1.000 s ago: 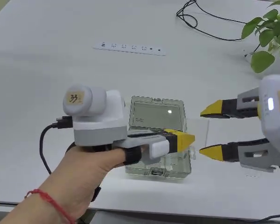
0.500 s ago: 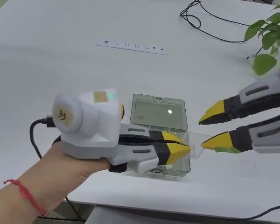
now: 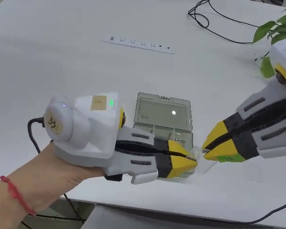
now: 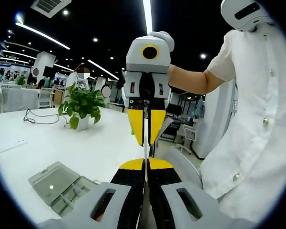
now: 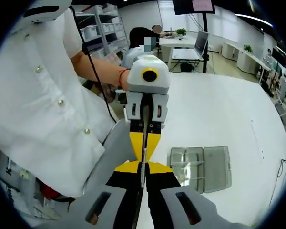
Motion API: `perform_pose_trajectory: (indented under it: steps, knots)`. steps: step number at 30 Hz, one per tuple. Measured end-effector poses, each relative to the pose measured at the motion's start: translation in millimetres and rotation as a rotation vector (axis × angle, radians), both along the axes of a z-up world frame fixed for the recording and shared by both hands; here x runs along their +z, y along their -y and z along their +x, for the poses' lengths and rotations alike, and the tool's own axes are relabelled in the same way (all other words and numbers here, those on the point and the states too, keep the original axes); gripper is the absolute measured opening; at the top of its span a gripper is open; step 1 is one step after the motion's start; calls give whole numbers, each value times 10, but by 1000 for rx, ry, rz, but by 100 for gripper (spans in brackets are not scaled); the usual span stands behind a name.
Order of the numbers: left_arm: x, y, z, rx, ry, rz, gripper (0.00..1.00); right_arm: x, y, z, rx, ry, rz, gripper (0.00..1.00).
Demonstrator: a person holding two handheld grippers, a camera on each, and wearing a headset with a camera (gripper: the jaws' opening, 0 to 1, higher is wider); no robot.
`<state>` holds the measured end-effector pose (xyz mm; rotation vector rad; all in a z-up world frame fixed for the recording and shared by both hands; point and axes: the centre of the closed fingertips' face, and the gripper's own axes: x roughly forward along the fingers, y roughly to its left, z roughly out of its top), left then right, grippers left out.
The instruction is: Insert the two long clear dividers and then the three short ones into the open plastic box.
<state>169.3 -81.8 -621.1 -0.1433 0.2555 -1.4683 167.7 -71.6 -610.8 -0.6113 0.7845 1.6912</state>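
The open plastic box lies on the white table, lid flat at the far side; its base sits partly behind my left gripper. A thin clear divider hangs in the air just above the box's near right corner, between the two grippers. My left gripper is shut on one end of it, and my right gripper has its jaws pinched on the other end. In the left gripper view the divider runs edge-on from my own jaws to the right gripper, with the box at lower left.
A white power strip lies at the back of the table, a black cable loops at the back right, and a potted plant stands at the right edge. The table's front edge runs just below the grippers.
My right gripper came in from the right with its jaws wide open and has closed them on the divider's free end. My left gripper kept its hold and tilted slightly.
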Motion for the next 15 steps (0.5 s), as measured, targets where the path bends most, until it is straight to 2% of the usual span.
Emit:
perform_pose_trajectory:
  steps: [10, 15]
  knots:
    - [32, -1, -62, -16, 19, -11, 0, -20, 13, -76, 30, -31, -13, 3]
    - [37, -2, -64, -12, 26, -10, 0, -18, 5, -80, 33, -25, -14, 3]
